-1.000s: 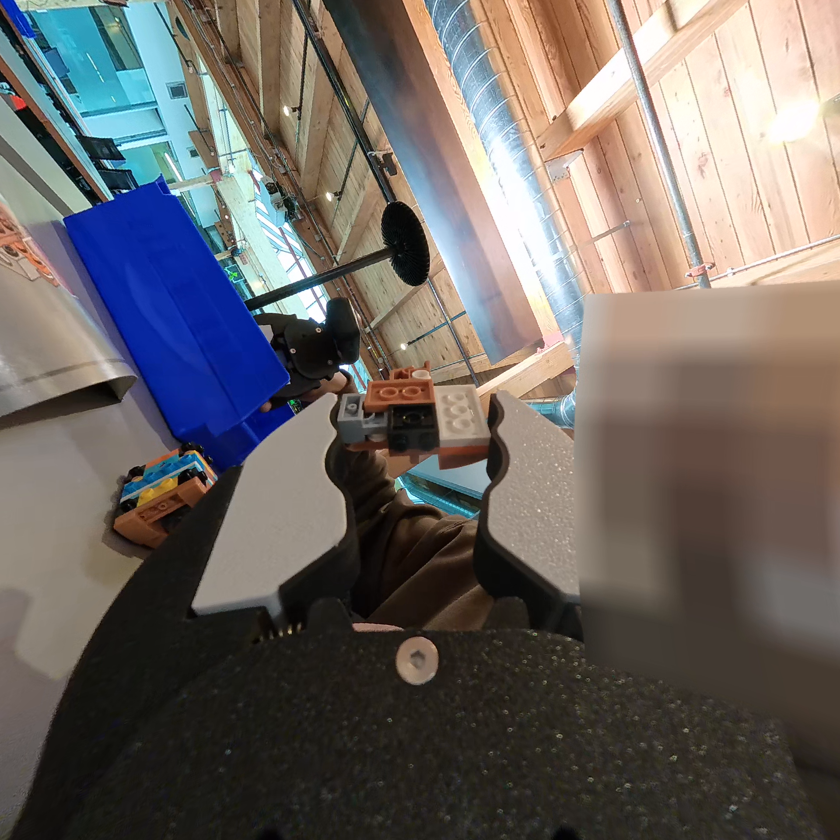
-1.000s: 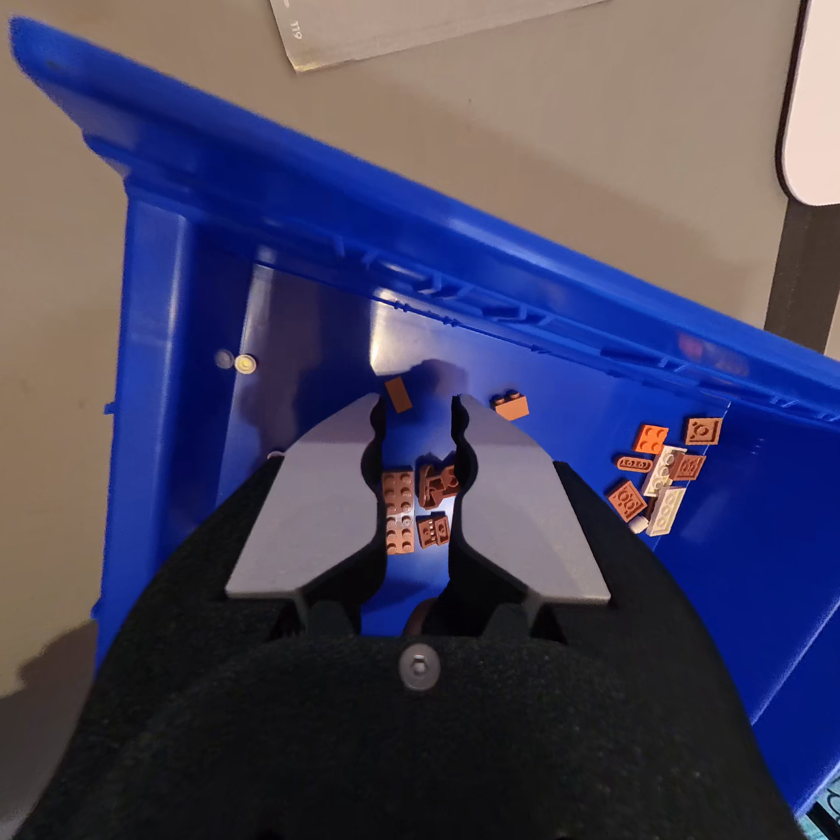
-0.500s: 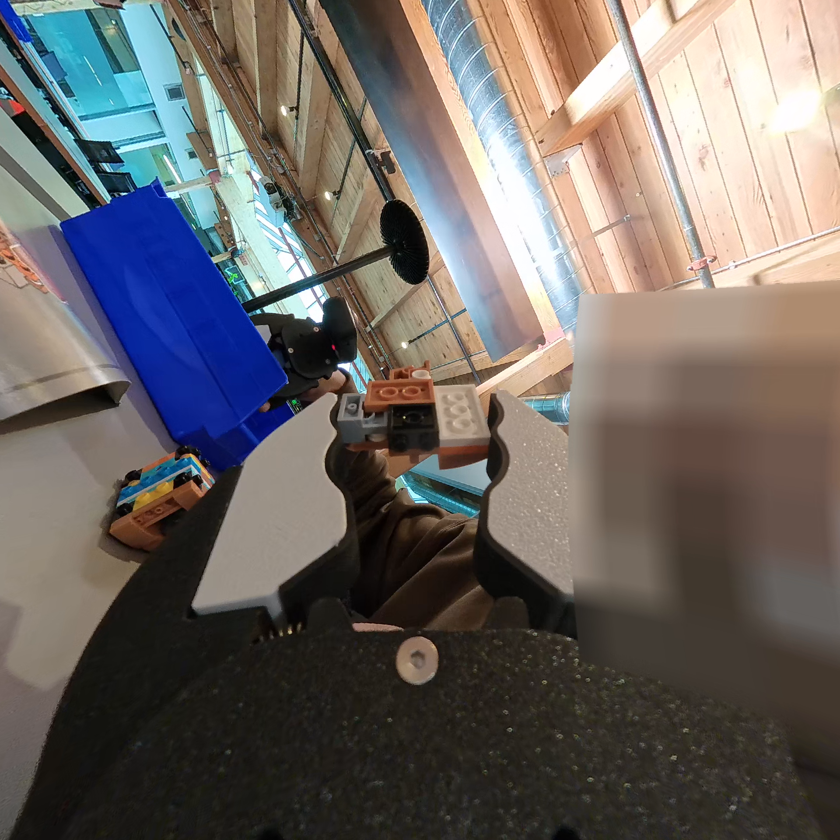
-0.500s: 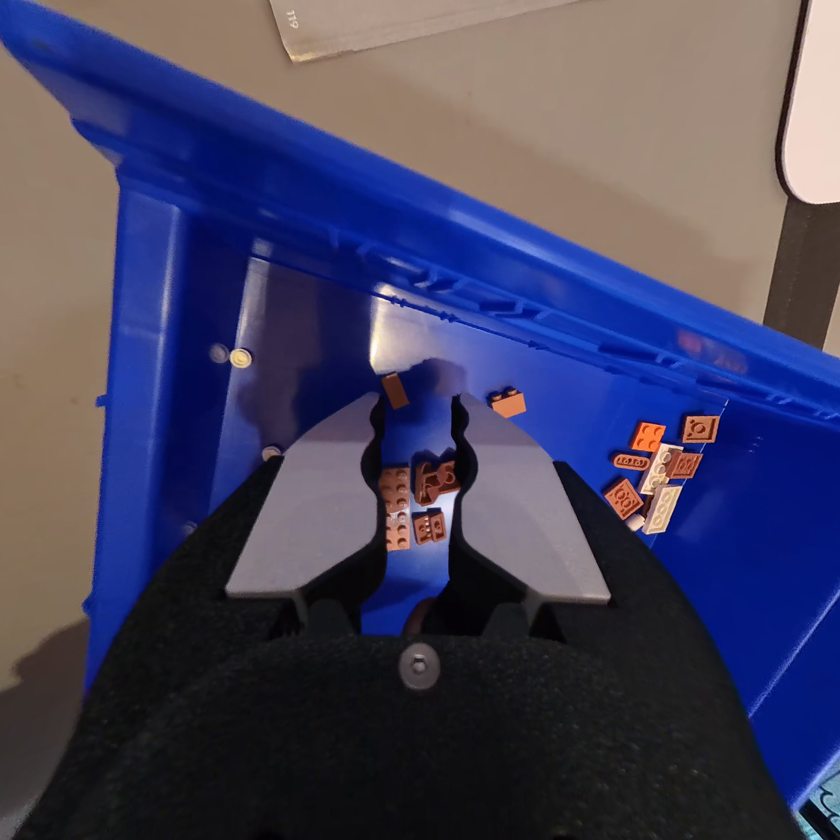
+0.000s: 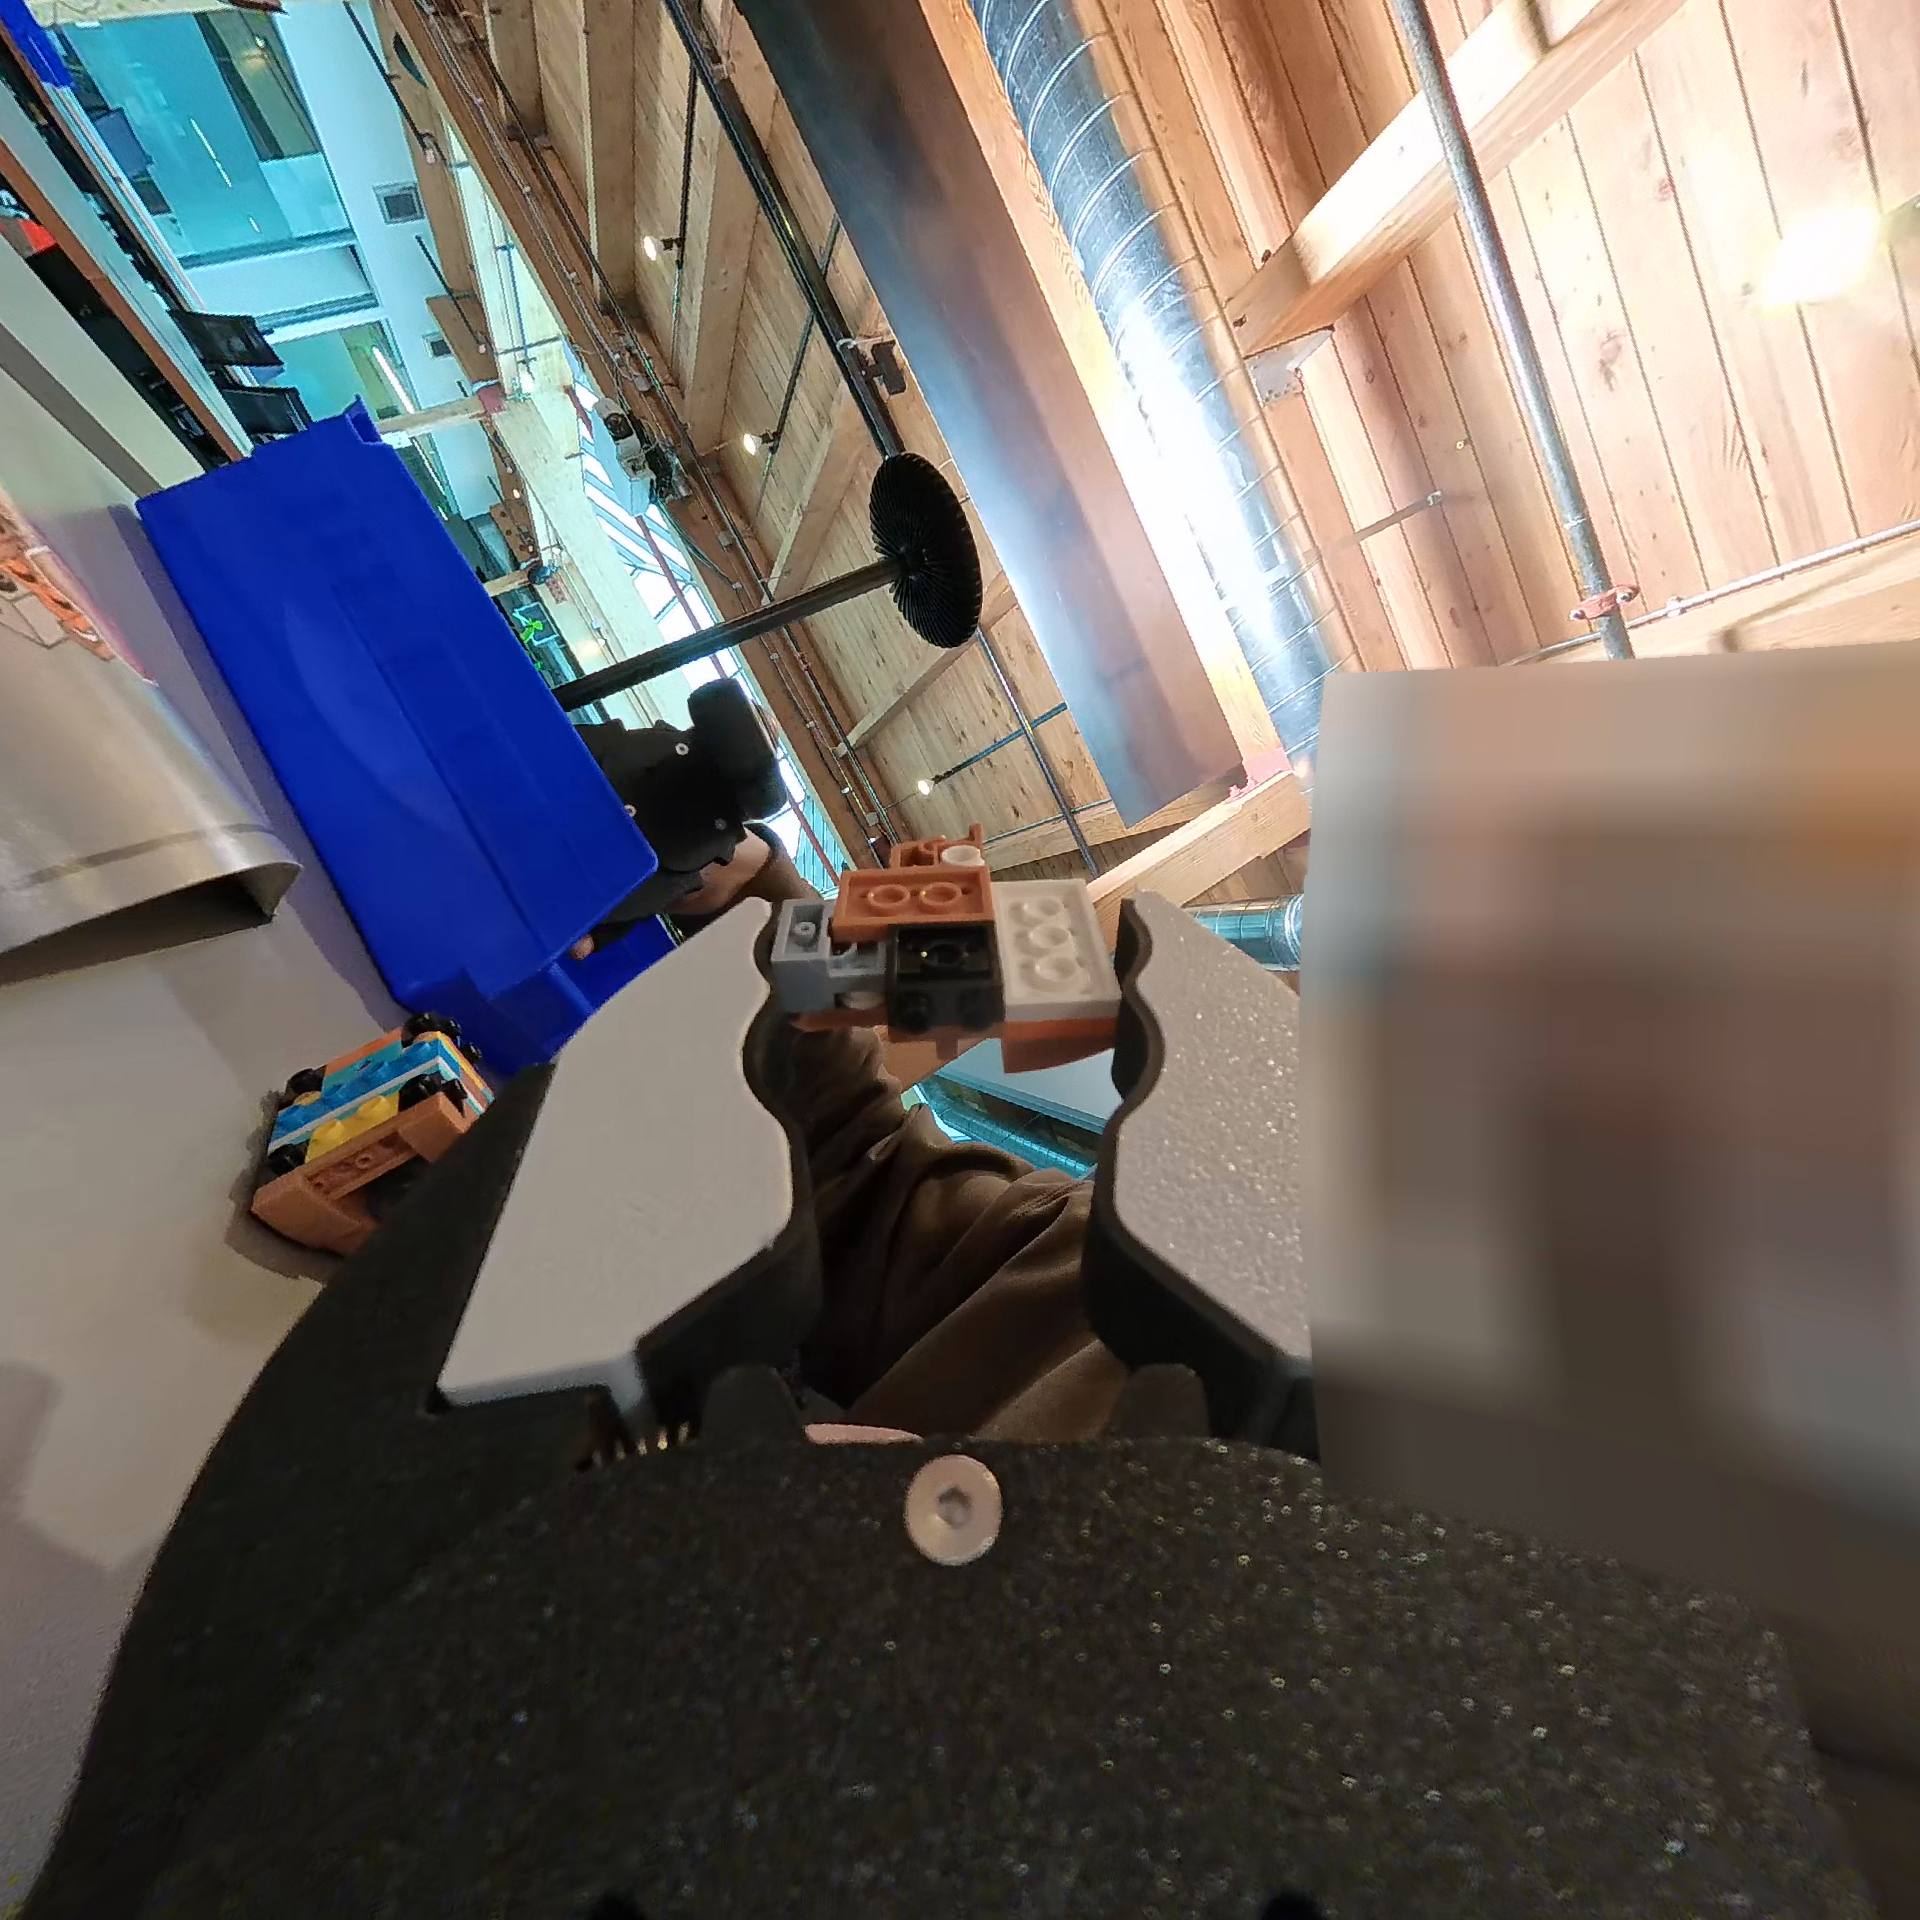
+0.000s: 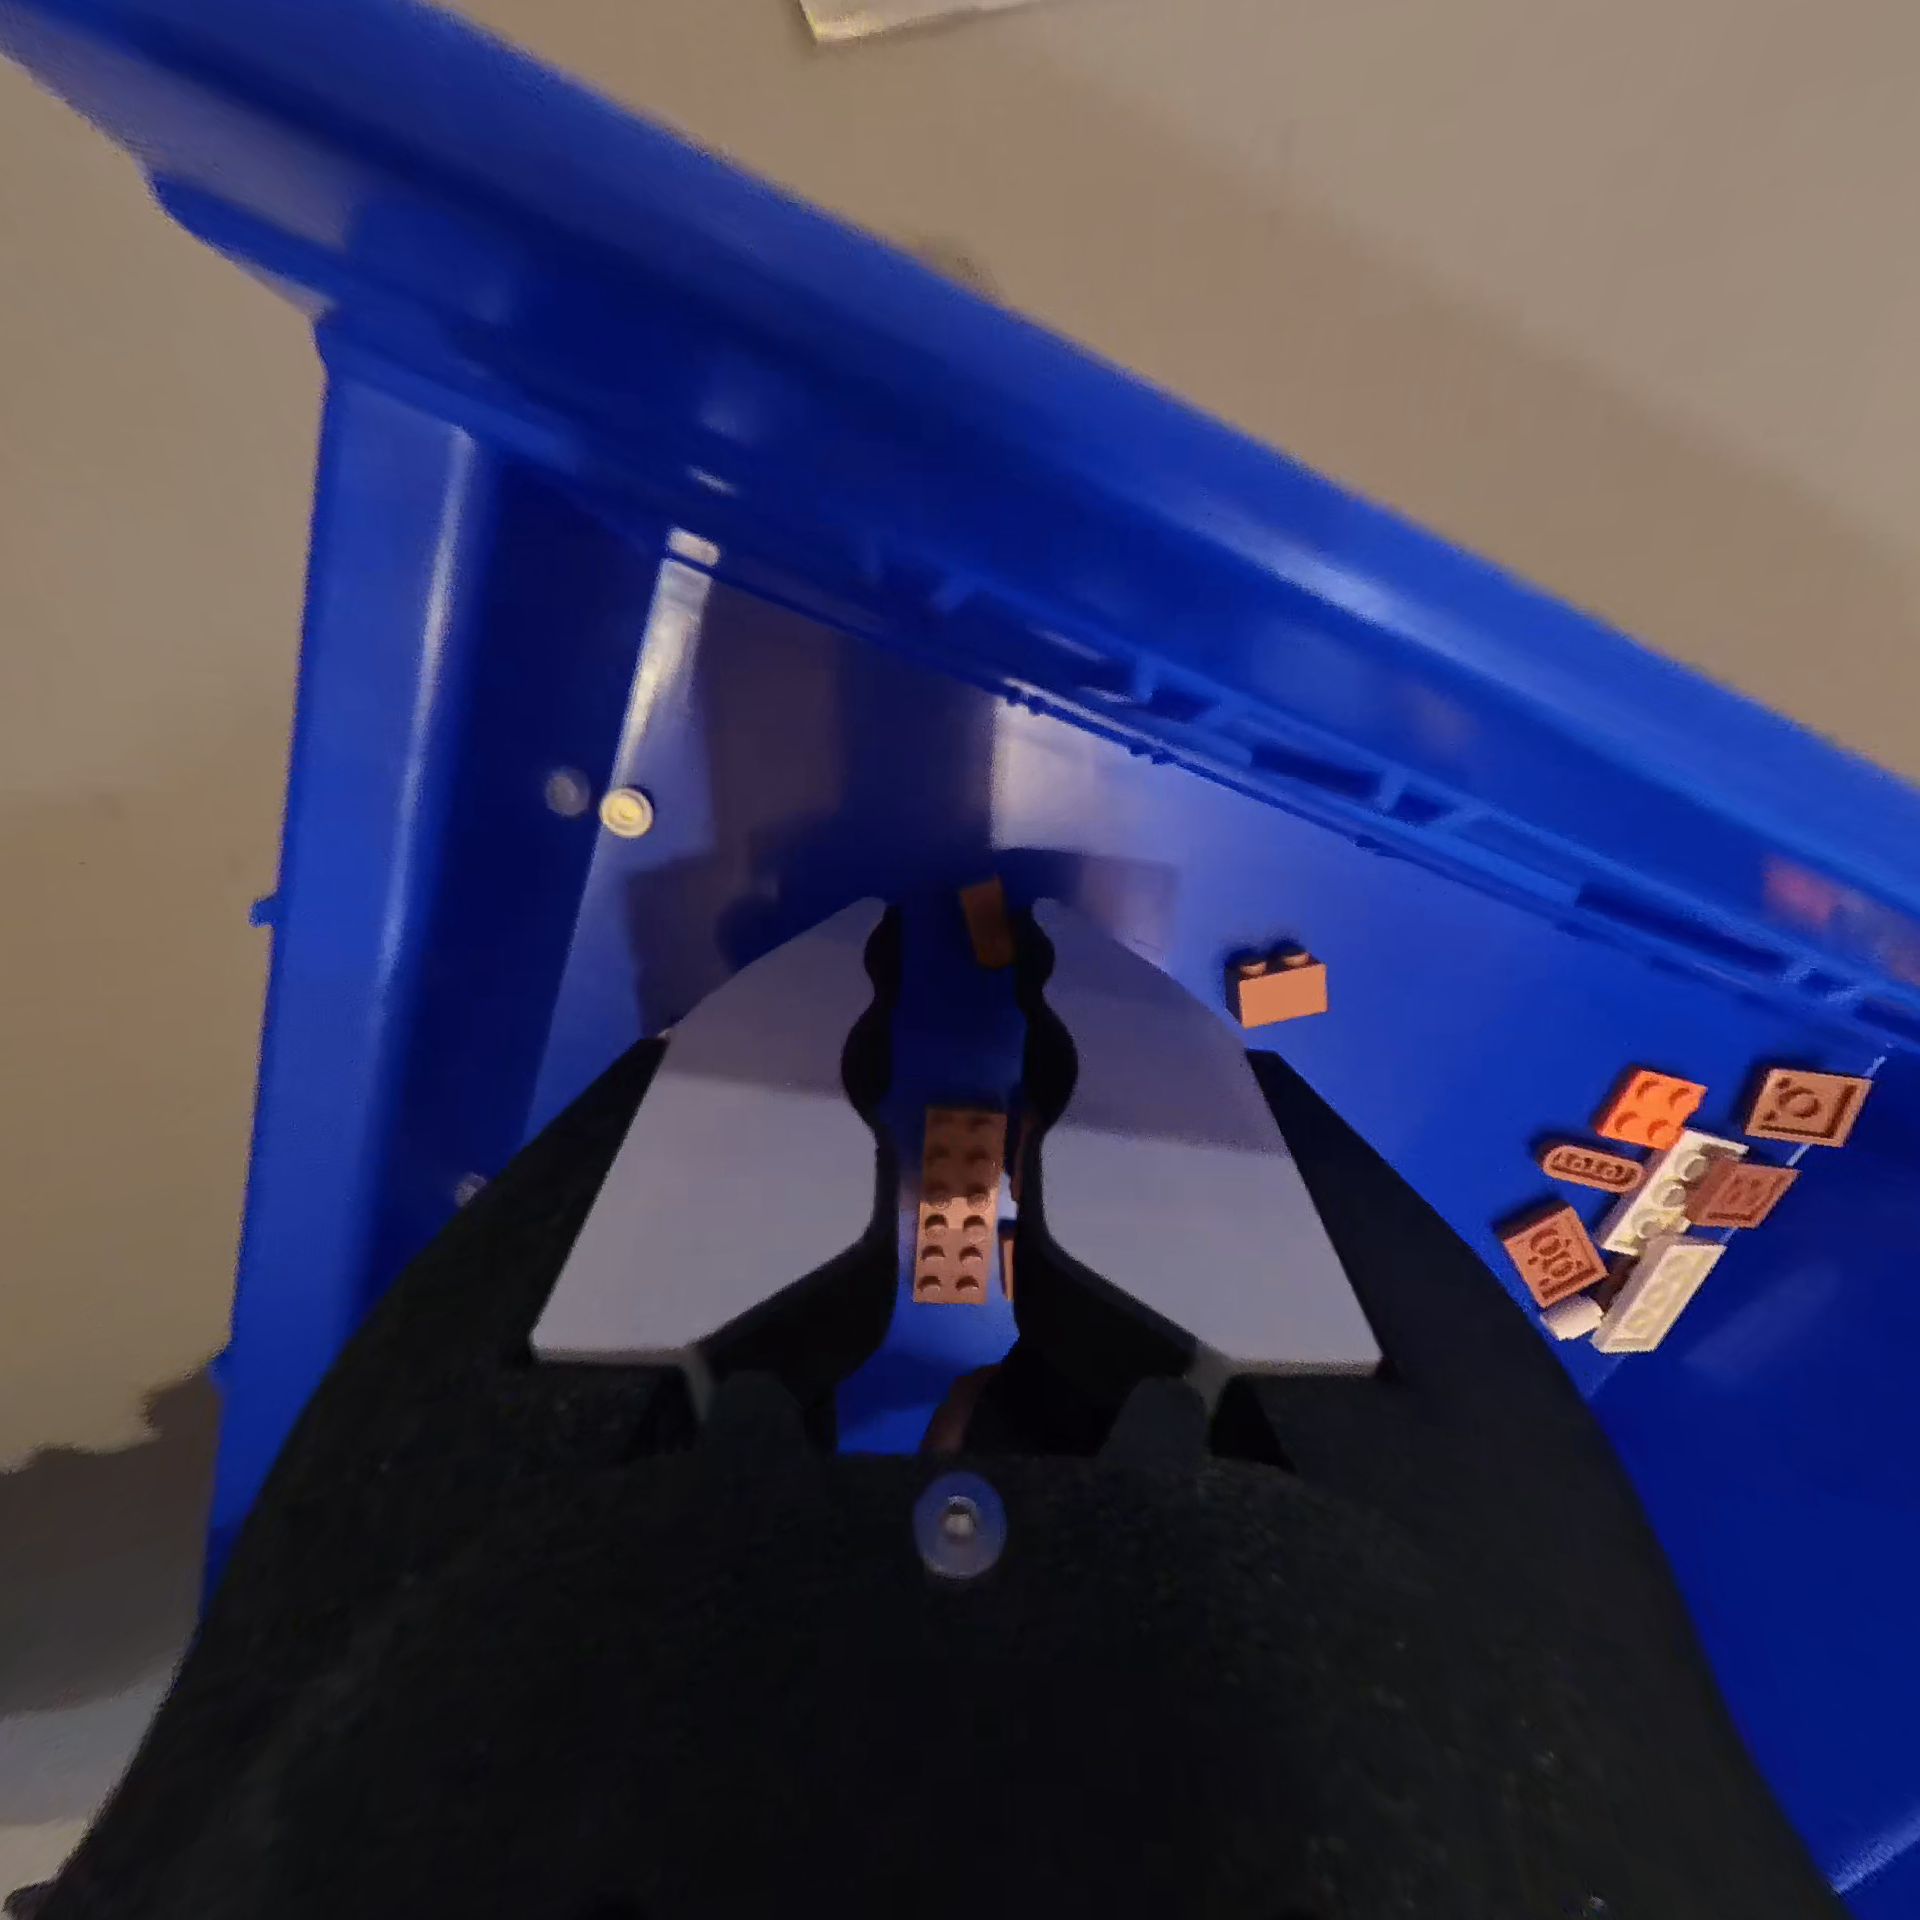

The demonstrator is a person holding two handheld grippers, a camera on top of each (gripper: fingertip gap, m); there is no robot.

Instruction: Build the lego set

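Note:
My left gripper (image 5: 945, 925) is shut on a small lego assembly (image 5: 935, 966) of brown, grey, black and white pieces, held up in the air towards the ceiling. My right gripper (image 6: 961, 925) is low inside the blue bin (image 6: 935, 416), its jaws a narrow gap apart. Two brown studded plates (image 6: 956, 1216) lie on the bin floor between its fingers. A small brown piece (image 6: 985, 925) lies at the fingertips. The bin (image 5: 395, 707) also shows in the left wrist view, with the right gripper (image 5: 686, 790) behind it.
An orange brick (image 6: 1276, 982) and a pile of brown, orange and white pieces (image 6: 1662, 1216) lie at the bin's right. A pale round stud (image 6: 627, 810) lies at the left. A built lego car (image 5: 364, 1132) and a curled booklet (image 5: 104, 831) rest on the grey table. Across from one pair of fingers to the other is roughly 30 cm.
My right gripper has moved lower into the bin and its jaws have narrowed; a dark brown piece is now hidden behind the right finger. The left gripper holds still.

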